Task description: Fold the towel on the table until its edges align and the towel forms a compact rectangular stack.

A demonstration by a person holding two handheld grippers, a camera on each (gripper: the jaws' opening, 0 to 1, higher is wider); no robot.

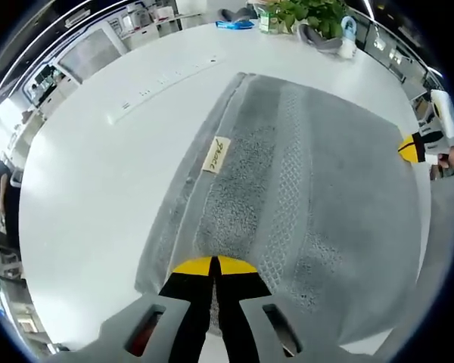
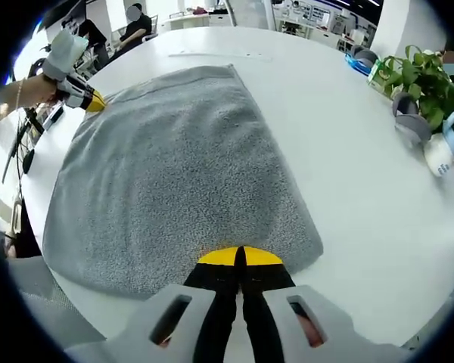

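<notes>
A grey towel (image 1: 303,189) is spread on the white desk (image 1: 98,197), both grippers' fingers (image 1: 214,266) (image 2: 239,257) pinched shut on its near edges; a slipped hem would leave the fold's edges misaligned.

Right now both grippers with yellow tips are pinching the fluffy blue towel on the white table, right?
Not blue. The fluffy towel is grey, as the right gripper view shows. Both yellow-tipped grippers, left and right, do pinch its edge on the white table.

White table (image 2: 348,151); office desks (image 1: 147,19)
</notes>
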